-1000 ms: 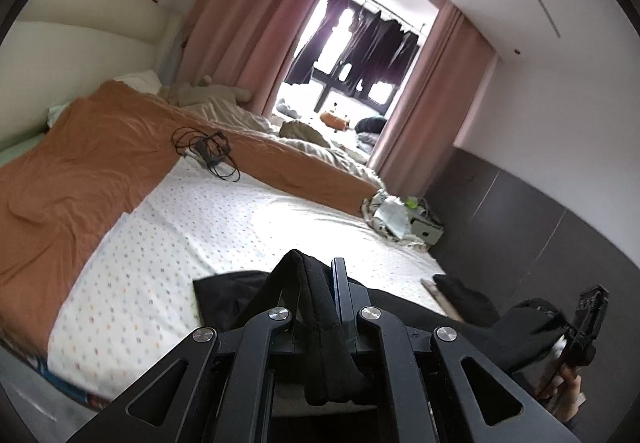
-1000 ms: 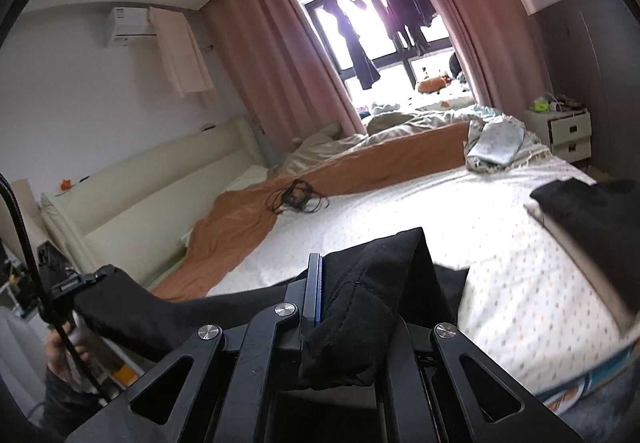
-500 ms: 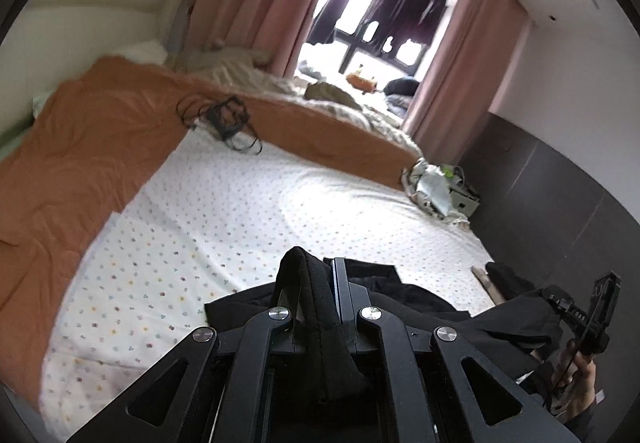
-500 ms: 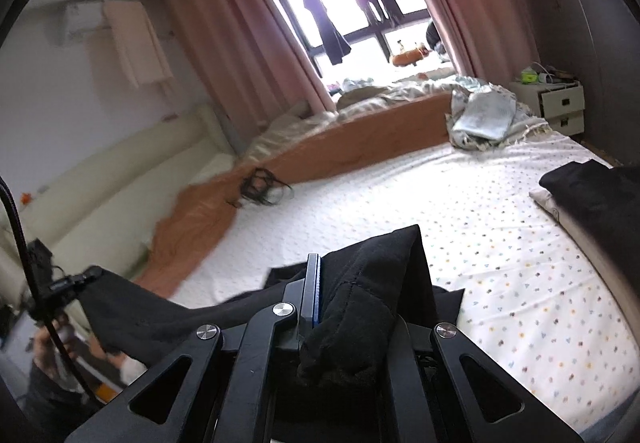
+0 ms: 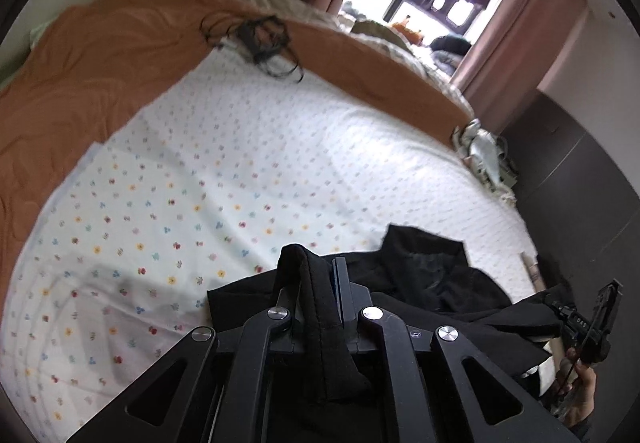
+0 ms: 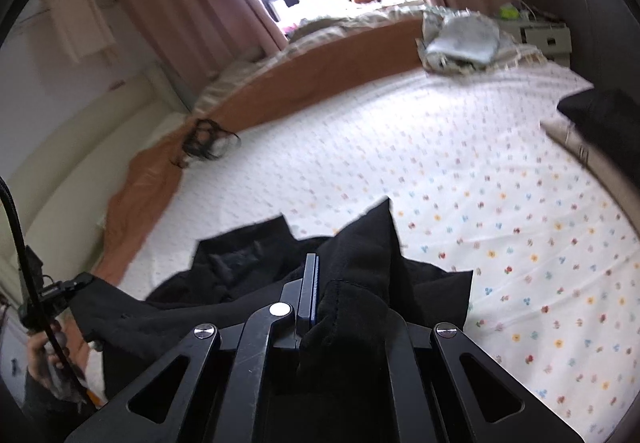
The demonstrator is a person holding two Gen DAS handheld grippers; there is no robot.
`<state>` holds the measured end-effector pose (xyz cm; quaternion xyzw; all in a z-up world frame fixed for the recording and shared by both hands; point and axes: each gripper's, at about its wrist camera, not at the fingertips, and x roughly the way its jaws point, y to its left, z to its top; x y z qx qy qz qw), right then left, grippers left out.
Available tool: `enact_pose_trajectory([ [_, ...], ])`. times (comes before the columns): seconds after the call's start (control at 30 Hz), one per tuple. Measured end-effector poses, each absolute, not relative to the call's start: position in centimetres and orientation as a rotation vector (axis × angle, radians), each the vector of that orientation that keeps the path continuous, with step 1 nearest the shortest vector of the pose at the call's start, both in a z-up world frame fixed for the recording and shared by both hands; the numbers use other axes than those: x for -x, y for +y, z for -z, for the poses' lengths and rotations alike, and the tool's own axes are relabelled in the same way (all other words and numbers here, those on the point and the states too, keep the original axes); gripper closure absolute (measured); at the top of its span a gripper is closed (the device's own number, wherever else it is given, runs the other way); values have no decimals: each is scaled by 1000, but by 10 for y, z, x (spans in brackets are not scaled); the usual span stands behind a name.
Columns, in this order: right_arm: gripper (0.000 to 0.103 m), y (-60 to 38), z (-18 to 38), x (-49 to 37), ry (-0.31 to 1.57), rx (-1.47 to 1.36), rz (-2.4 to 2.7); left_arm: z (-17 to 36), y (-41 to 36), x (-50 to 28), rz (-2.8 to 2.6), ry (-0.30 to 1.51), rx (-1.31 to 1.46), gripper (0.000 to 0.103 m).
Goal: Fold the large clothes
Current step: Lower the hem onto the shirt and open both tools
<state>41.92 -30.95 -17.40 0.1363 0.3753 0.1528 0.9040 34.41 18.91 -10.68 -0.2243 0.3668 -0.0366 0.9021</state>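
Note:
A large black garment [image 5: 432, 283] is stretched between my two grippers over the near edge of the bed. My left gripper [image 5: 332, 271] is shut on one black fold of it, which bunches up between the fingers. My right gripper [image 6: 316, 271] is shut on another fold of the black garment [image 6: 240, 275]. In the left wrist view the right gripper [image 5: 576, 319] shows at the far right, gripping the cloth's other end. In the right wrist view the left gripper [image 6: 52, 291] shows at the far left. The garment's loose part lies on the flowered white sheet [image 5: 224, 179].
An orange blanket [image 5: 92, 67] covers the bed's far side, with a tangle of black cables [image 5: 260, 39] on it. A pale cloth bundle [image 6: 464, 39] lies at the bed's far corner. Folded dark clothes [image 6: 600, 115] sit at the right edge. Curtains and a window stand beyond.
Both grippers have moved forward and down over the bed, tipping toward the sheet. The black garment has come down with them and more of it now lies on the sheet.

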Motion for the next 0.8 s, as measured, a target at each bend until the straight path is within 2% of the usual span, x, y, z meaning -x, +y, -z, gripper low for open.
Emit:
enact_pose_trajectory([
  [0.23,95,-306,213,-442,894,-247,-258,146,193,-370,20,866,491,91],
  [0.33,75,-306,217,-442,928,-214,-230,148,193,-376,5,929,473,86],
  [0.4,70,-311,214,-439,932,-227,-230,144,195,-373,9,939,481,75],
  [0.43,69,-313,212,-439,932,-234,-235,139,198,-369,7,931,483,59],
  [0.47,66,-316,207,-436,929,-239,-237,134,200,-364,-5,918,477,35],
  [0.53,55,-320,197,-430,907,-230,-231,120,205,-350,-45,853,456,13],
  [0.57,48,-322,192,-426,891,-224,-225,116,207,-345,-53,829,450,11],
  [0.6,46,-322,189,-424,882,-220,-222,111,210,-340,-56,815,446,11],
  [0.8,45,-337,166,-404,826,-233,-206,104,223,-315,-59,801,418,11],
])
